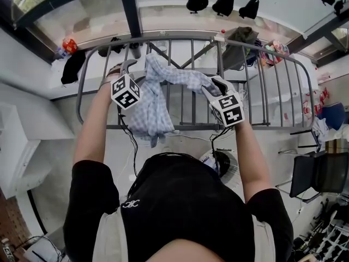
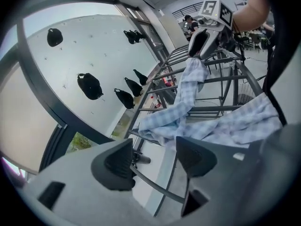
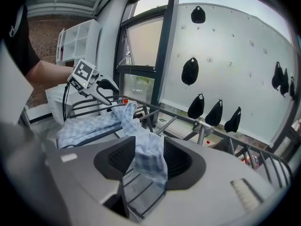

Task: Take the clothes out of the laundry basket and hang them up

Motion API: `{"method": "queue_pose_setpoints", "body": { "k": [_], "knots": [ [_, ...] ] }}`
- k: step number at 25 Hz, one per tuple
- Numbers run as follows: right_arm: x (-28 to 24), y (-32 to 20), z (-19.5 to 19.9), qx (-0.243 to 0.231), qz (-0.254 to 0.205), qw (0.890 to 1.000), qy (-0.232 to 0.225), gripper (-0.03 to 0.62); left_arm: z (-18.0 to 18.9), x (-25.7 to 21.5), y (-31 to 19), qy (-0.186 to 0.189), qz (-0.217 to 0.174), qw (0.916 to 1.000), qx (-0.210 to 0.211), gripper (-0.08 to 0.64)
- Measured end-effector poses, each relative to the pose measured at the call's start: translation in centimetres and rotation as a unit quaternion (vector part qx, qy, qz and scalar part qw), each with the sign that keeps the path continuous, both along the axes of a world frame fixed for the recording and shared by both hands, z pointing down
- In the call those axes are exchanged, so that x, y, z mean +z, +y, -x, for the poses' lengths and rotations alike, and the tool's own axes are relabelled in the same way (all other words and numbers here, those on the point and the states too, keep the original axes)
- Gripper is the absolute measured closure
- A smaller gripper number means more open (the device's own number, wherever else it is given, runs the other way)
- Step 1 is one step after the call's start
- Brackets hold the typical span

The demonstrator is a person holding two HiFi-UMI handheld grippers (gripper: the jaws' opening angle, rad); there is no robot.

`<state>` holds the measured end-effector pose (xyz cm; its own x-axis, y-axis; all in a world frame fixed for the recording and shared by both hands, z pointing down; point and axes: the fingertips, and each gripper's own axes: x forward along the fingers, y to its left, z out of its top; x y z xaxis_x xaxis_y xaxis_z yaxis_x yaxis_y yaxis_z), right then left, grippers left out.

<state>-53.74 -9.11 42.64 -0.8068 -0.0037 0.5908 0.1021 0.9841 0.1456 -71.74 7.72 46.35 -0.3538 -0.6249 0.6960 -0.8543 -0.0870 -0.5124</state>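
Loosely, the shirt (image 1: 155, 108) lies inside the spread right tool (image 3: 149, 158), beyond the spread left tool (image 2: 155, 161).

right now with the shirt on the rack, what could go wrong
A fold of the shirt lies between the open jaws of the right gripper; pulling away could snag it and drag it off the rack. The shirt is bunched, with much of it hanging past the near rail, so it may slide off.
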Motion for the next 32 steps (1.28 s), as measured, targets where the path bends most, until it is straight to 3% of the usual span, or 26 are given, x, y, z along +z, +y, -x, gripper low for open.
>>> {"method": "queue_pose_setpoints", "body": {
  "k": [3, 6, 8, 13, 14, 17, 19, 23, 29, 32],
  "knots": [
    [-0.8, 0.5, -0.1, 0.004, 0.014, 1.0, -0.026, 0.383, -0.5, -1.2, 0.2, 0.011, -0.044, 0.9989, -0.015, 0.262],
    [-2.8, 0.7, -0.2, 0.02, 0.024, 0.996, -0.078, 0.383, -1.5, -4.2, -0.3, 0.028, -0.149, 0.9874, -0.044, 0.3],
    [-4.9, 0.4, -0.5, 0.041, 0.032, 0.99, -0.128, 0.393, -2.3, -6.7, -0.5, 0.044, -0.227, 0.9706, -0.067, 0.374],
    [-10.5, -1.6, -2.7, 0.126, 0.055, 0.96, -0.244, 0.542, -5.0, -13.5, -1.0, 0.064, -0.361, 0.9246, -0.104, 0.558],
    [-11.6, -1.9, -3.4, 0.138, 0.056, 0.953, -0.264, 0.577, -5.7, -14.6, -1.1, 0.073, -0.38, 0.9158, -0.107, 0.557],
    [-14.3, -2.3, -5.3, 0.157, 0.053, 0.937, -0.306, 0.578, -7.9, -17.3, -1.7, 0.103, -0.418, 0.8966, -0.103, 0.557],
    [-15.5, -2.5, -6.4, 0.166, 0.046, 0.93, -0.323, 0.578, -9.2, -18.4, -2.0, 0.11, -0.428, 0.8919, -0.097, 0.555],
    [-17.0, -3.0, -9.1, 0.188, 0.014, 0.922, -0.338, 0.578, -12.1, -19.8, -3.2, 0.108, -0.434, 0.8907, -0.084, 0.555],
    [-16.6, -4.3, -12.9, 0.216, -0.012, 0.922, -0.322, 0.58, -15.9, -19.0, -5.9, 0.139, -0.42, 0.8944, -0.068, 0.555],
    [-16.3, -5.3, -15.5, 0.241, -0.01, 0.916, -0.321, 0.58, -18.3, -18.9, -7.5, 0.133, -0.409, 0.9016, -0.049, 0.554]
  ]
}}
